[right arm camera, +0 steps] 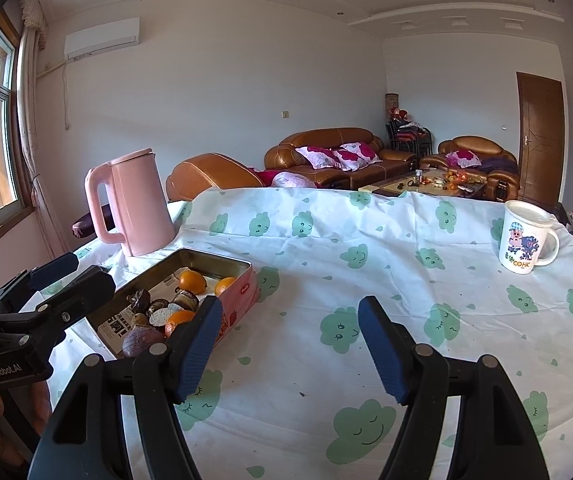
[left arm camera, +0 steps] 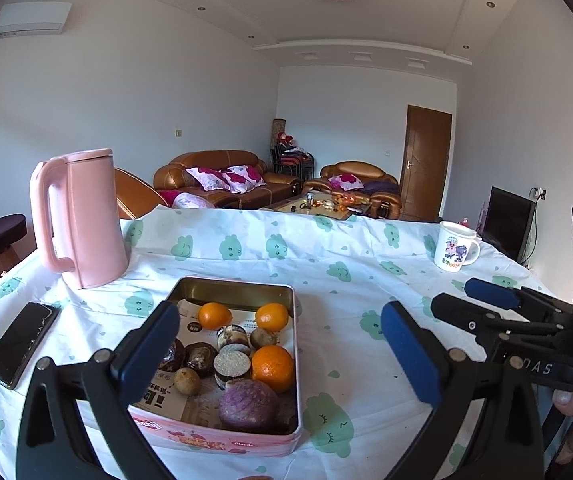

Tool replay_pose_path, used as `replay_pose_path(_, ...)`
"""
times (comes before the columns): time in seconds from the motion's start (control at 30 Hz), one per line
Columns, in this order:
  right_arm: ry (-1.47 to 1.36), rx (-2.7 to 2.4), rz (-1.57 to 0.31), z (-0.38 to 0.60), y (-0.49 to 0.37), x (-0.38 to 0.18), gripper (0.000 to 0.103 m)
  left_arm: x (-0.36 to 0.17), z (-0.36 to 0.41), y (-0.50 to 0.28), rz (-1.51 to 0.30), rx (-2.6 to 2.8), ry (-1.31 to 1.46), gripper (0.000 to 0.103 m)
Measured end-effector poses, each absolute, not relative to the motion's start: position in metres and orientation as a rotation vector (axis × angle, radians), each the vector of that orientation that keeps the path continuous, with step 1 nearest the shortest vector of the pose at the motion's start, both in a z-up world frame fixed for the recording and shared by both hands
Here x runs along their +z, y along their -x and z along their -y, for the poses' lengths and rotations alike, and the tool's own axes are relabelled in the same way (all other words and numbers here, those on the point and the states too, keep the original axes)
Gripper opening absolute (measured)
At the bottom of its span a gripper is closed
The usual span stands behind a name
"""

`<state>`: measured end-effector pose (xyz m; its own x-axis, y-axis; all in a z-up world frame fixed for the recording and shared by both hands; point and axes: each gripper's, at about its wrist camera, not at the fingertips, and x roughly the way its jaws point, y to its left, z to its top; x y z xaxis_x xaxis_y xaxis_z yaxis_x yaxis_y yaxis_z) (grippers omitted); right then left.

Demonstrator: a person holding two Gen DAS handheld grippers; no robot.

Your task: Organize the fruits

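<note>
Fruits all sit inside the pink tin [left arm camera: 222,440] on our cloud-print tablecloth [left arm camera: 346,264]: purple sweet potato [left arm camera: 248,404], big orange [left arm camera: 272,368], two small oranges [left arm camera: 214,315], some dark cut pieces. Could be sorted already or waiting to come out, so we can't call it. Both our left gripper [left arm camera: 282,344] and right gripper [right arm camera: 290,340] hang wide open with nothing in them; for any pick we'd drop straight down and pinch gently.

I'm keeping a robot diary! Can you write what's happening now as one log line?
left gripper: open, over tin | right gripper: open, over tablecloth | fruit: oranges in tin
</note>
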<state>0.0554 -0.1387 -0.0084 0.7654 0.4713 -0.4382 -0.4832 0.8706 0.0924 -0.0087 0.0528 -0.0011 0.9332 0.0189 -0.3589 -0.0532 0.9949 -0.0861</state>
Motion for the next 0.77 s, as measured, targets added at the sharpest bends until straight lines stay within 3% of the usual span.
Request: replay_pose_path(0.77,0.018,0.477,-0.493,0.158,-0.062,-0.021,0.072,-0.006,-0.046,0.006,-0.387,0.017,0.096,0.103)
